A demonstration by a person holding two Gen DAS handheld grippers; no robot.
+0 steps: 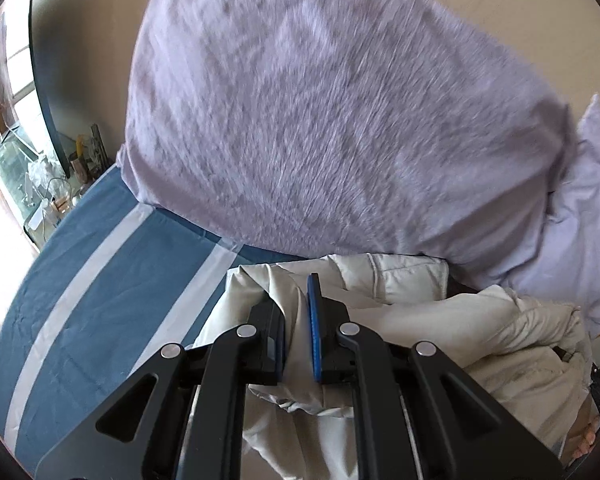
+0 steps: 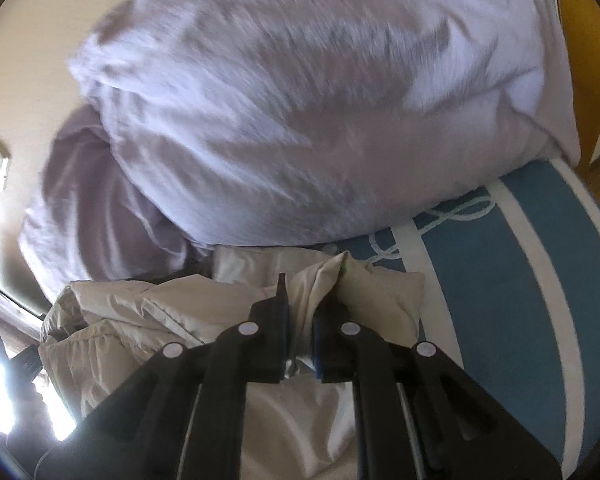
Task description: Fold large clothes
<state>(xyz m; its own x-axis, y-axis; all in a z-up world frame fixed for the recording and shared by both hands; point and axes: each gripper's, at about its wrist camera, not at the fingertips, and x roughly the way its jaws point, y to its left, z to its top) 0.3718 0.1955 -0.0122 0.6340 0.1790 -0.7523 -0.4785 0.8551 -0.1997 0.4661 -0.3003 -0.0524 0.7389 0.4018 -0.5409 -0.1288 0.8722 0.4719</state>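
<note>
A cream padded jacket (image 1: 440, 320) lies bunched on the bed. My left gripper (image 1: 296, 300) is shut on a fold of its fabric, which is pinched between the black finger and the blue pad. In the right wrist view the same cream jacket (image 2: 148, 312) spreads to the left, and my right gripper (image 2: 304, 300) is shut on another pinched fold of it. Cloth hangs below both grippers and hides their lower parts.
A big lilac duvet (image 1: 320, 112) is heaped just beyond the jacket, also filling the right wrist view as the lilac duvet (image 2: 300, 112). The blue sheet with white stripes (image 1: 100, 280) covers the bed. A white cord (image 2: 452, 216) lies on the sheet. A cluttered bedside table (image 1: 52, 192) stands far left.
</note>
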